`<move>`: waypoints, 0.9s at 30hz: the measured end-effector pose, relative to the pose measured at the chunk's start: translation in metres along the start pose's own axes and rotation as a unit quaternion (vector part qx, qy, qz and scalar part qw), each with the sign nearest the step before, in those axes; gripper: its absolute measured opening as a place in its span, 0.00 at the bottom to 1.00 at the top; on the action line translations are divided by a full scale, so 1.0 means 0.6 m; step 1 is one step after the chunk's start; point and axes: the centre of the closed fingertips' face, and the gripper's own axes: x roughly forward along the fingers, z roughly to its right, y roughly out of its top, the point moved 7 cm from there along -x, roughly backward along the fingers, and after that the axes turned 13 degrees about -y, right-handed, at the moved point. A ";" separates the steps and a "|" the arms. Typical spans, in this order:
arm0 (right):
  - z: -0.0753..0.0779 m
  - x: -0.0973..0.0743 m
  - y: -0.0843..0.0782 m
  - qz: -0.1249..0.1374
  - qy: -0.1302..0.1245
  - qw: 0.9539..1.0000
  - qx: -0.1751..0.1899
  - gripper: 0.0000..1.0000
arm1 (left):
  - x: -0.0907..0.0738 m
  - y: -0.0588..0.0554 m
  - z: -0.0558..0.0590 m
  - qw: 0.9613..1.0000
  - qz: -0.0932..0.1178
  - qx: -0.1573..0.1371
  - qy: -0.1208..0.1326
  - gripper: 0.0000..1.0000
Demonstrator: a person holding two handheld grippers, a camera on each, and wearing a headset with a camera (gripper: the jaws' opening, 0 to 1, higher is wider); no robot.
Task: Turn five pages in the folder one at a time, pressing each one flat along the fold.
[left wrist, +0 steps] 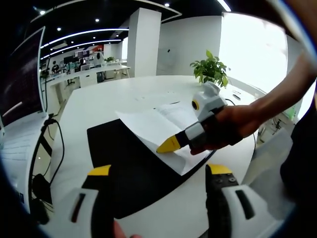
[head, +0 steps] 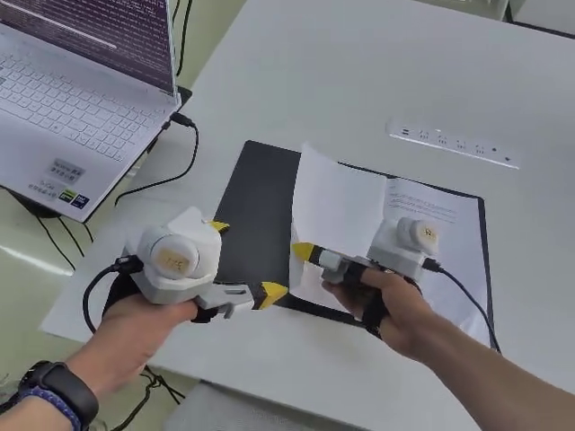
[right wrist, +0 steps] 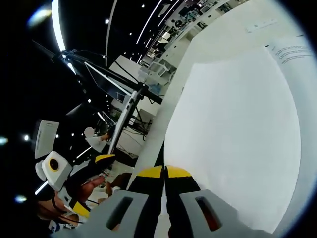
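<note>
White table (head: 359, 54), open office behind | my right gripper (head: 305, 253) is pinched tight on the lower edge of the raised page (head: 337, 202) | my left gripper (head: 245, 259) has jaws spread wide, holding nothing, at the near-left corner of the open black folder (head: 260, 206) | laptop (head: 81, 90) far left.

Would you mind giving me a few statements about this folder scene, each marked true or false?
1. The right gripper is shut on a page that stands lifted off the folder. True.
2. The left gripper holds the page's other corner. False: its jaws are apart and hold nothing.
3. The laptop is closed. False: it is open, with its screen and keyboard showing.
4. A power strip lies on the table beyond the folder. True.
</note>
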 end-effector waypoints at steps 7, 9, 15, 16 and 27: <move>0.015 0.027 -0.011 -0.017 -0.012 1.000 0.010 0.00 | 0.000 -0.010 0.000 1.000 -0.005 -0.009 0.002 0.75; 0.017 0.034 -0.015 -0.020 -0.013 1.000 0.014 0.00 | 0.001 -0.010 0.001 1.000 -0.006 -0.010 0.001 0.75; 0.023 0.046 -0.025 -0.027 -0.023 0.999 0.024 0.00 | 0.002 -0.011 0.001 1.000 -0.008 -0.013 0.002 0.74; 0.024 0.047 -0.026 -0.027 -0.024 0.999 0.025 0.00 | 0.002 -0.011 0.001 1.000 -0.009 -0.013 0.002 0.74; 0.024 0.053 -0.037 -0.041 -0.023 0.999 0.007 0.14 | 0.011 -0.015 0.011 1.000 -0.016 -0.016 -0.004 0.75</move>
